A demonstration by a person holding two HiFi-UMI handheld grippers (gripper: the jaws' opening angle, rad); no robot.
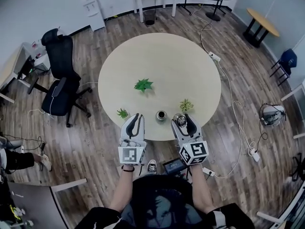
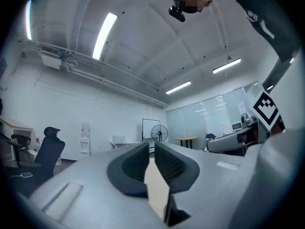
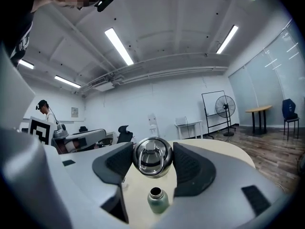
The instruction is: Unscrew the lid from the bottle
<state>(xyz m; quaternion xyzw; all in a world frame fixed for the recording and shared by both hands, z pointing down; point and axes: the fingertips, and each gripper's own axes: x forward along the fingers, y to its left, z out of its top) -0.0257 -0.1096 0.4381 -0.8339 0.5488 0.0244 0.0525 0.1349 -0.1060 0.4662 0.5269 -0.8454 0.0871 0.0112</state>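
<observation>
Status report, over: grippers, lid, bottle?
Left gripper shut, empty. Right gripper holds lid, unscrewed. Bottle stands open on table. Nothing in the way.

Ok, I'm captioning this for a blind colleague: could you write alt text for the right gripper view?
The right hand-held gripper clamps a round steel lid between its pads; the open green bottle stands on the cream table below. Behind are a fan, an office chair and ceiling strip lights.

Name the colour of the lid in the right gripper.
Shiny silver lid, clearest in the right gripper view.
</observation>
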